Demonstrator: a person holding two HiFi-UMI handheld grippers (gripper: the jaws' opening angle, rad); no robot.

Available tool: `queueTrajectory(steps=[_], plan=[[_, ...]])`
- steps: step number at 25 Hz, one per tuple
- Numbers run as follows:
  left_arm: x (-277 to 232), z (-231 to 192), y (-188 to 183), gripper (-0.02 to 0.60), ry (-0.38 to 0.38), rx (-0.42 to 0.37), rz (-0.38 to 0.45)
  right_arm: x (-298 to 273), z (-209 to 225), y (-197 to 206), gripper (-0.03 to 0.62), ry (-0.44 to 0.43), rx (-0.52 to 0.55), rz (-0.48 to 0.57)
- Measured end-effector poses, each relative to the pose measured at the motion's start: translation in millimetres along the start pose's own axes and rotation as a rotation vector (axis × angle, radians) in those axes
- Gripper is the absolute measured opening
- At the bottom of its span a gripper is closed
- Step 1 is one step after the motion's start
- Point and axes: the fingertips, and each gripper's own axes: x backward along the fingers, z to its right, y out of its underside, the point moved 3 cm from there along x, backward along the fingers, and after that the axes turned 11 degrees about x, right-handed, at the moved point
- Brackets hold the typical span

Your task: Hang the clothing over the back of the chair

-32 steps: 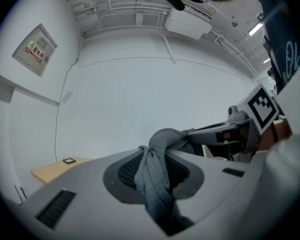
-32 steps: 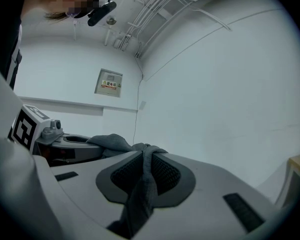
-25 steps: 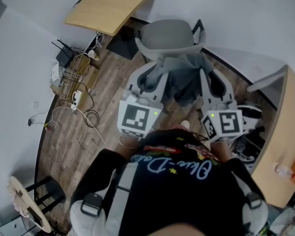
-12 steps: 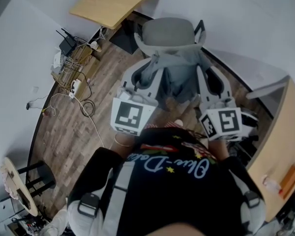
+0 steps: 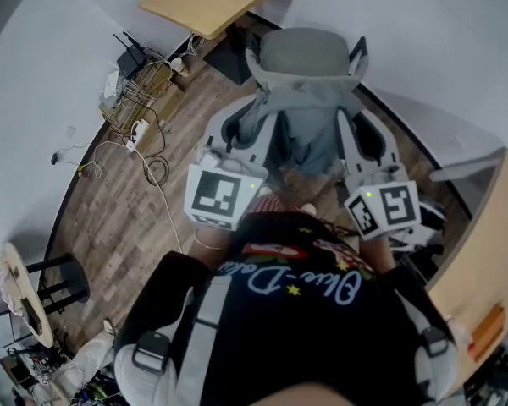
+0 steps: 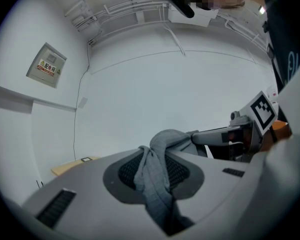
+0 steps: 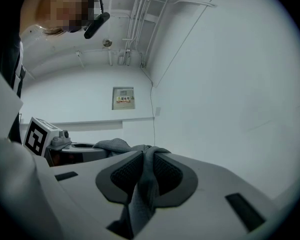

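While the grey clothing [image 5: 309,138] hangs between both grippers, it sits close by the grey chair [image 5: 309,53] | left gripper [image 6: 159,176]: fingers pinching one bunched edge | right gripper [image 7: 141,176]: fingers clamped on the other

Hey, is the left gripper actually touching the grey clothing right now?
Touching. The left gripper view shows the jaws of the left gripper closed on a bunched fold of the grey clothing, with the cloth pinched between them.
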Motion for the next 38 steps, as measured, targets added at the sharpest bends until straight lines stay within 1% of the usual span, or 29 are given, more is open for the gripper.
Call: queueTrajectory(steps=[6, 7, 9, 11, 14, 15, 16, 19, 20, 29, 38], plan=[[7, -1, -8, 0.067, 0.011, -0.030, 0.010, 1, -2, -5, 0.049, -0.034, -0.105, 0.038], [7, -1, -8, 0.067, 0.014, -0.033, 0.012, 2, -1, -5, 0.049, -0.029, -0.111, 0.040], [4, -3, -8, 0.067, 0.009, -0.026, 0.013, 4, 6, -3, 0.049, 0.008, -0.111, 0.034], [0, -5, -10, 0.067, 0.013, -0.032, 0.012, 6, 17, -3, 0.048, 0.044, -0.078, 0.018], [-8, 4, -19, 0.066, 0.055, -0.144, 0.025, 4, 16, -14, 0.044, 0.038, 0.083, 0.019], [-11, 6, -21, 0.066, 0.059, -0.163, 0.030, 2, 16, -18, 0.044, 0.042, 0.112, 0.022], [-14, 7, -22, 0.066, 0.059, -0.166, 0.034, 0, 17, -19, 0.043, 0.047, 0.112, 0.025], [-22, 4, -17, 0.066, 0.048, -0.138, 0.032, -2, 32, -12, 0.043, 0.066, 0.042, 0.022], [-25, 2, -15, 0.066, 0.046, -0.128, 0.031, -2, 38, -9, 0.043, 0.077, 0.035, 0.018], [-53, -6, -18, 0.066, 0.059, -0.089, 0.057, -16, 67, -9, 0.043, 0.127, 0.068, 0.016], [-93, -19, -27, 0.066, 0.064, -0.071, 0.091, -42, 105, -16, 0.043, 0.157, 0.117, 0.028]])
